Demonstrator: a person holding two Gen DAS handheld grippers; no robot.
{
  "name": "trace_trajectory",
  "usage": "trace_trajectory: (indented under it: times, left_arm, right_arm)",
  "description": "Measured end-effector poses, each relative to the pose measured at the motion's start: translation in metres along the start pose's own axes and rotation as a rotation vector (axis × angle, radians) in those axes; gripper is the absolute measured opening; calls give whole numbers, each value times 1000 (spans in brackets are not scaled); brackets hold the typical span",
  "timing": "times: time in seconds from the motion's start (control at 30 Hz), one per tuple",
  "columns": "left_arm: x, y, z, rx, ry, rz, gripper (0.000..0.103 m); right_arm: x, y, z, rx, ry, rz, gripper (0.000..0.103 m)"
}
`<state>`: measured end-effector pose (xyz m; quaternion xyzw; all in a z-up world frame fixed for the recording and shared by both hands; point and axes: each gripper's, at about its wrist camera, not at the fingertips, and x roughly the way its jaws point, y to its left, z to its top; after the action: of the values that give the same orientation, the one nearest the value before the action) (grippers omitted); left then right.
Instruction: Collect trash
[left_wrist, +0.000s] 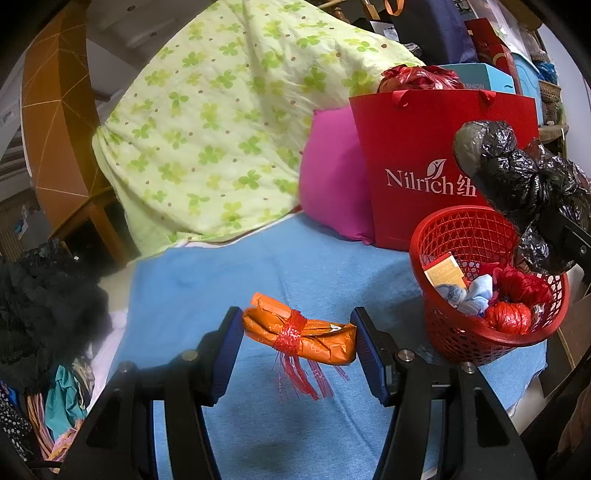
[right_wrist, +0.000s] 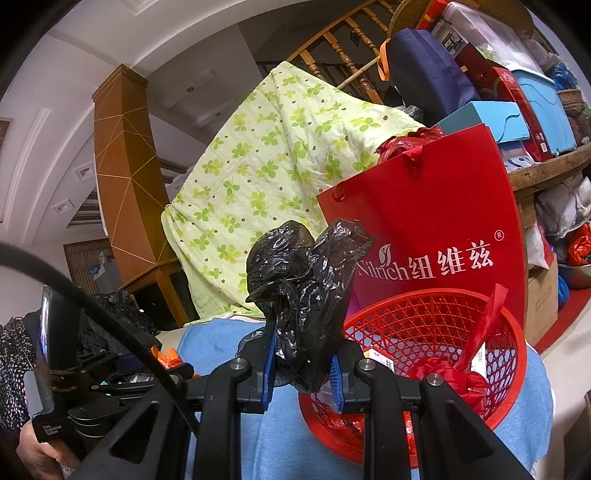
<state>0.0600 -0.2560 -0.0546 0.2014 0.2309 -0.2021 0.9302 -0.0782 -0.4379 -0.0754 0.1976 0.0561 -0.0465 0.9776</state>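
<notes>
The right gripper (right_wrist: 303, 363) is clenched on a black bag (right_wrist: 303, 280) held just above the basket (left_wrist: 461, 339), seemingly ready to drop in; left of the basket, the left gripper (left_wrist: 299, 345) grasps an orange packet (left_wrist: 299, 332), pads against both ends

Glossy crinkled black plastic bag (right_wrist: 306, 280), red plastic basket (left_wrist: 480, 332)

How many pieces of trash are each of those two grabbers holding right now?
2, one each. The orange packet tied with red string sits between the left jaws above the blue towel; the crumpled black bag is clamped in the right jaws over the red basket. More trash already lies in the basket.
</notes>
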Motion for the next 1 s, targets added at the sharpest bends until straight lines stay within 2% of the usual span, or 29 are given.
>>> trace_trajectory:
  times: [1.0]
  left_arm:
    - [-1,-5,-1,34,-4,-28,61]
  right_arm:
    - [-10,1,-1,23,-17,-18,26]
